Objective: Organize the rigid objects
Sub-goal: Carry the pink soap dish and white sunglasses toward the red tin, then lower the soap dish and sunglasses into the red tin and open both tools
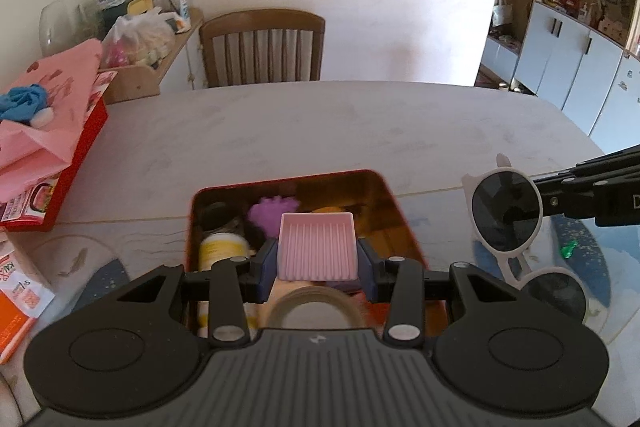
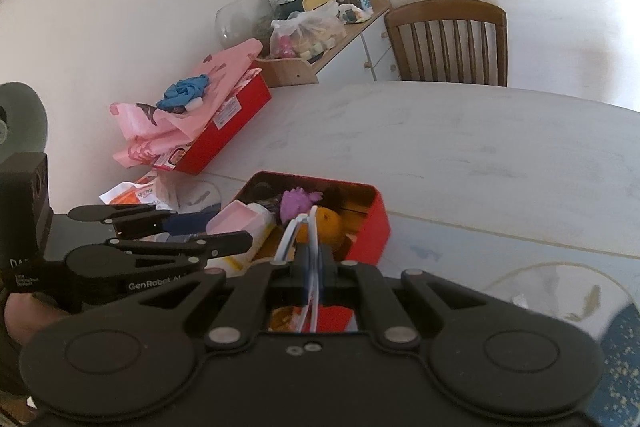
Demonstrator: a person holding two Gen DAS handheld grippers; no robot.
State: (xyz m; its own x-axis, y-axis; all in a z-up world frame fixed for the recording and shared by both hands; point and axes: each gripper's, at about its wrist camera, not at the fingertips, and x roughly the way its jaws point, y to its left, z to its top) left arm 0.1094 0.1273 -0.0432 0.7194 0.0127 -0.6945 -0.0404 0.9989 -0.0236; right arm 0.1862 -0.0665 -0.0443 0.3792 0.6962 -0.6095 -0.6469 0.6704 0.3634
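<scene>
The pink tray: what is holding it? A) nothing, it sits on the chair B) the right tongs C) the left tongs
C: the pink tray sits pinched between the two fingers of the left tongs above the red tin, while the right tongs clamp the white sunglasses.
</scene>
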